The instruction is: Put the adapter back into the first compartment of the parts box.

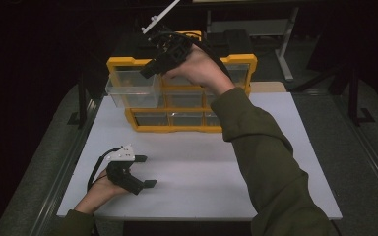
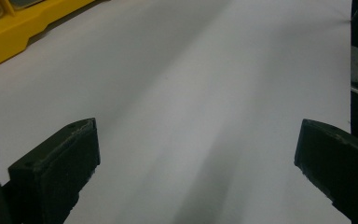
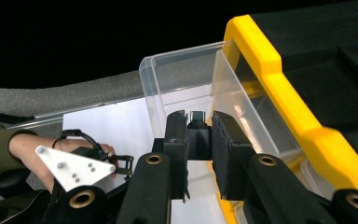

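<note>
A yellow organiser (image 1: 177, 127) with clear drawers stands at the back of the white tabletop (image 1: 202, 182). Its upper left clear drawer (image 1: 133, 93) is pulled out and looks empty. My right gripper (image 1: 148, 72) is raised just above that drawer, pointing left and down. In the right gripper view its jaws (image 3: 199, 119) are shut on a small black part (image 3: 197, 133), with the drawer (image 3: 182, 79) and the yellow frame (image 3: 261, 60) beyond. My left gripper (image 1: 145, 171) rests on the table at the near left, open and holding nothing (image 2: 196, 154).
The organiser's yellow base (image 2: 14, 32) lies far left of the left gripper. A dark floor surrounds the table, with a black post (image 1: 81, 98) at its left edge and a grey desk leg (image 1: 285, 44) behind. The right sleeve (image 1: 266, 157) crosses the table's right half.
</note>
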`<state>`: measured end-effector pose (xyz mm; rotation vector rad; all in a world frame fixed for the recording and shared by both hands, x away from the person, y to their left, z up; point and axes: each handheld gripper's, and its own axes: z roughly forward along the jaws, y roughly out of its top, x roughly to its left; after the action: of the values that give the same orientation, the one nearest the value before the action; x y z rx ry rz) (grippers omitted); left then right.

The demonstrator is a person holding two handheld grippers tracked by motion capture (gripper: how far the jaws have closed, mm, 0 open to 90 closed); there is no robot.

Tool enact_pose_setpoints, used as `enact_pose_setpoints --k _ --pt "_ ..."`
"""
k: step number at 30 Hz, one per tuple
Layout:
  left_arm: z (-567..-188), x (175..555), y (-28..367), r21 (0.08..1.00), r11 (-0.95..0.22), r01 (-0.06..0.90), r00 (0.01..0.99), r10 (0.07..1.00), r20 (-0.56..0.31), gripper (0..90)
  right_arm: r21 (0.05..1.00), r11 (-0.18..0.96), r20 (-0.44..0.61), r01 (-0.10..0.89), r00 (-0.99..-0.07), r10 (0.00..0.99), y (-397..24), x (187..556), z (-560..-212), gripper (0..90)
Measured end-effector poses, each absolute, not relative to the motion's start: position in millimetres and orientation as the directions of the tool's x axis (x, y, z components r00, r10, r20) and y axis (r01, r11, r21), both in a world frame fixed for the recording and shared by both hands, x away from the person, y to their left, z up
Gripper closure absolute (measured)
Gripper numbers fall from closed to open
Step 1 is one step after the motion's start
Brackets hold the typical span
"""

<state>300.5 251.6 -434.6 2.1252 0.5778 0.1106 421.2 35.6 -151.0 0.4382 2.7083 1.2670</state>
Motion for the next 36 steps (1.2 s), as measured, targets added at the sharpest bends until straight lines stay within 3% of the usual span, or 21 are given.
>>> enact_pose_setpoints --k 18,20,36 --pt "-434.6 300.3 251.8 0.798 -0.482 0.362 0.888 0.440 -0.137 0.0 0.719 0.654 0.015 0.235 -0.946 0.324 60.1 441.6 -171.2 74.1" --pt "-434.5 300.4 251.9 0.798 -0.481 0.362 0.887 0.440 -0.137 0.0 0.724 0.648 0.014 0.236 -0.945 0.328 59.5 441.8 -171.6 67.9" --pt "-434.9 300.6 251.4 0.794 -0.489 0.361 0.889 0.438 -0.134 0.0 0.770 0.587 0.021 0.251 -0.929 0.369 33.4 432.2 -159.4 47.7"
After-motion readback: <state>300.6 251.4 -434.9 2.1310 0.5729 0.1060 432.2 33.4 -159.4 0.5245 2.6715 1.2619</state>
